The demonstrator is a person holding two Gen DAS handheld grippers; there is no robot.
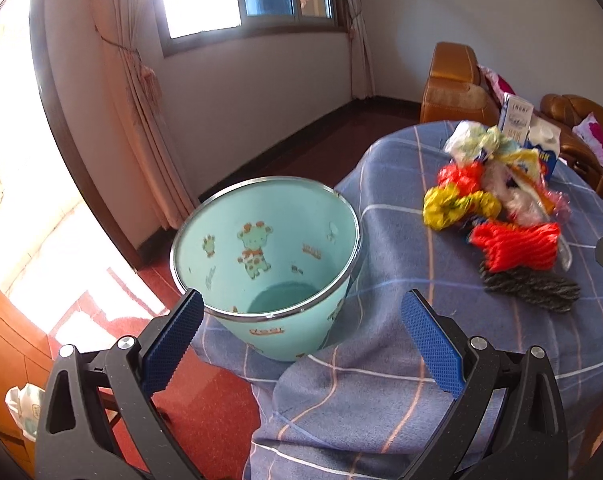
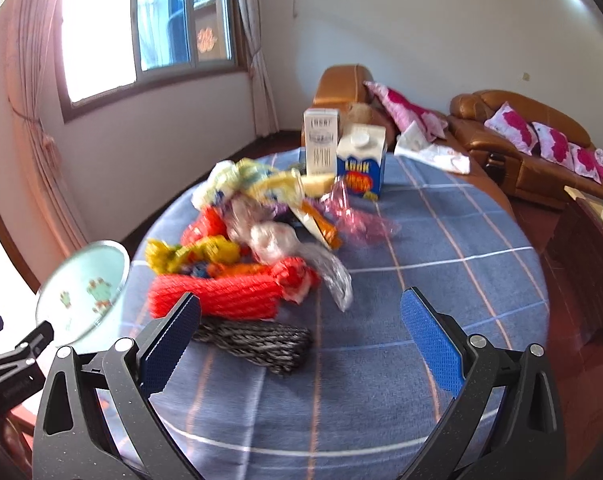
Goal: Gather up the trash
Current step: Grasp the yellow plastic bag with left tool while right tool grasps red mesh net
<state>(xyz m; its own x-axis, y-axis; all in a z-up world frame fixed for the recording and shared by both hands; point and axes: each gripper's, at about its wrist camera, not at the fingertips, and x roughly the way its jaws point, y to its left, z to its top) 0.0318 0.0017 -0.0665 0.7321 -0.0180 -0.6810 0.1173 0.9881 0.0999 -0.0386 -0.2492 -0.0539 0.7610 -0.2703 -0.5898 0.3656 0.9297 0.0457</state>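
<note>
Crumpled wrappers (image 2: pixel 257 236) are lying heaped mid-bench (image 2: pixel 441 280), at eleven o'clock from my right claw (image 2: pixel 301 336), which I'm holding wide and empty. My left claw (image 1: pixel 301 340) is gaping wide beside the mint bin (image 1: pixel 265 264).

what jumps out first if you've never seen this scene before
The bright heap of crumpled wrappers in the middle of the blue checked tablecloth, with a red net bundle at its near edge. Next, the empty mint-green bin with cartoon giraffes at the table's left edge, and two cartons standing behind the heap.
</note>
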